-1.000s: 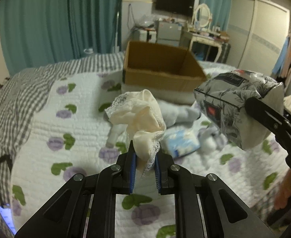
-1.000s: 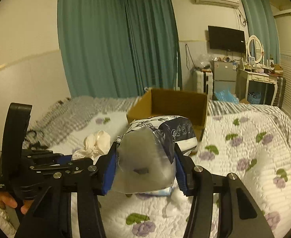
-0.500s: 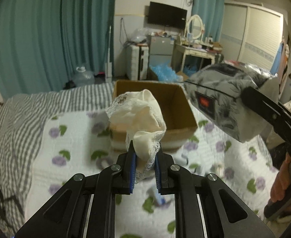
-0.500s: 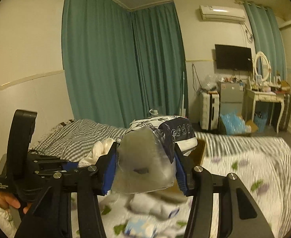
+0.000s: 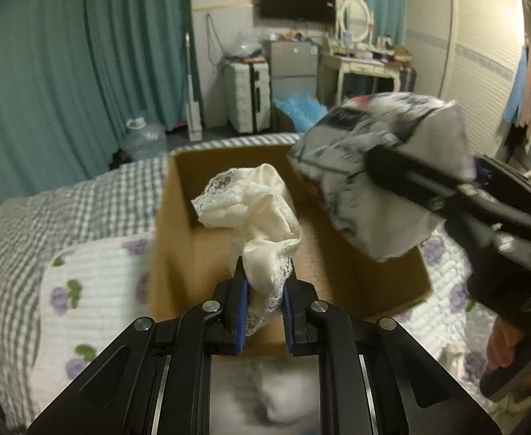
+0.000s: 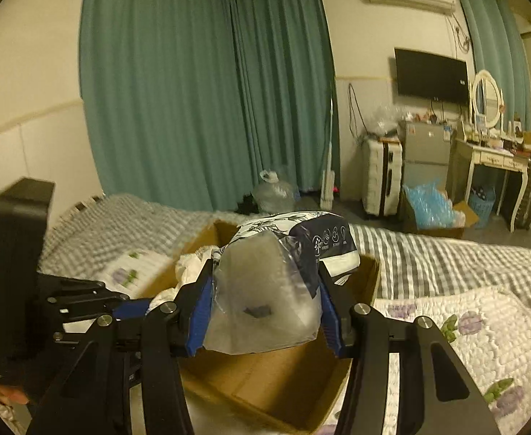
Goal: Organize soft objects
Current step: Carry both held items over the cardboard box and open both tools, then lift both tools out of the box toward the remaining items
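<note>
Cardboard box (image 5: 200, 253) sits open on the bed (image 5: 95, 290), and as far as can be seen its floor is bare brown board: nothing looks packed yet. Both loads hang over it, so the carrying seems nearly done and the dropping is left. Other soft things may lie on the bed, but none can be made out here.

Left claw (image 5: 262, 286) is pinched tight on a cream lace cloth (image 5: 254, 214), which stands up in a bunch above the jaws, over the near part of the box. That claw points level toward the far wall of the box, low and close to its near rim.

Right claw (image 6: 265, 311) is clamped on a plastic-wrapped tissue pack (image 6: 276, 290), one blue pad on each side. In the left view the pack (image 5: 381, 177) floats above the right half of the box, the claw reaching in from the right and tilted down, a hand (image 5: 508, 344) on its handle. The two loads are near each other but apart.
</note>
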Demonstrator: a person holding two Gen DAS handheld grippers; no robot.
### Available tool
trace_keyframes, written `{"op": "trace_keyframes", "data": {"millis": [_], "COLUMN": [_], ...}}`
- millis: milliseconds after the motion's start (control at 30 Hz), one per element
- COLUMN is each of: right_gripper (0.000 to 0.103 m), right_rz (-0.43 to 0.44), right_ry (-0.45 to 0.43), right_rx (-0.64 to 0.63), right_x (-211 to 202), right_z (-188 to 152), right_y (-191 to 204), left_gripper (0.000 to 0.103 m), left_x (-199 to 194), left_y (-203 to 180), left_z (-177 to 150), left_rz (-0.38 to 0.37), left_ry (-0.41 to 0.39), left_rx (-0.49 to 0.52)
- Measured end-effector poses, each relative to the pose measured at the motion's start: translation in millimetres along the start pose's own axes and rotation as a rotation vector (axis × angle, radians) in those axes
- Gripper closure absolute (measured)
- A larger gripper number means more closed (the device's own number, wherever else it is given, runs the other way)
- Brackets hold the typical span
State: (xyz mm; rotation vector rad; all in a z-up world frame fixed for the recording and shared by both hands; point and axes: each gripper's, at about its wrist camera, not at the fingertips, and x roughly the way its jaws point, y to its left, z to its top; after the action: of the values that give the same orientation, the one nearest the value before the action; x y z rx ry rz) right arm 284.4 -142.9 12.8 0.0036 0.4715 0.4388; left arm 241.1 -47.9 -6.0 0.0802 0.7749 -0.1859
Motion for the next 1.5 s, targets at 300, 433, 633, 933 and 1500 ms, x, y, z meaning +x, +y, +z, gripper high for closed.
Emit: {"op": "trace_keyframes", "data": {"millis": [300, 433, 633, 933, 1500], "right_gripper": [0.026, 0.019, 0.009, 0.000, 0.001], "right_rz": [-0.060, -0.098, -0.150, -0.220, -0.118], "right_ry": [0.075, 0.031, -0.027, -0.043, 0.240], "right_rx": [-0.010, 0.014, 0.027, -0.029, -0.110], "right_x": [22.3, -7.7, -86.2, -213.8, -180.8], "right_z": [-19.7, -7.7, 19.0, 39.7, -108.7], "right_y": [-15.1, -22.0, -22.9, 0.1, 29.2], "left_gripper": [0.070, 0.031, 0.026, 0.004, 0.003], "left_x": [39.4, 29.4, -26.8, -138.9, -159.3], "left_y": [-15.3, -21.1, -17.4, -14.8, -44.8], "left_z": [-5.1, -11.9, -15.2, -19.4, -107.2], "left_rz": [-0.003, 0.028, 0.050, 0.060, 0.100], "left_ry": [0.035, 0.045, -0.061, -0.191, -0.141], "left_rx": [0.035, 0.050, -0.003, -0.071, -0.109]}}
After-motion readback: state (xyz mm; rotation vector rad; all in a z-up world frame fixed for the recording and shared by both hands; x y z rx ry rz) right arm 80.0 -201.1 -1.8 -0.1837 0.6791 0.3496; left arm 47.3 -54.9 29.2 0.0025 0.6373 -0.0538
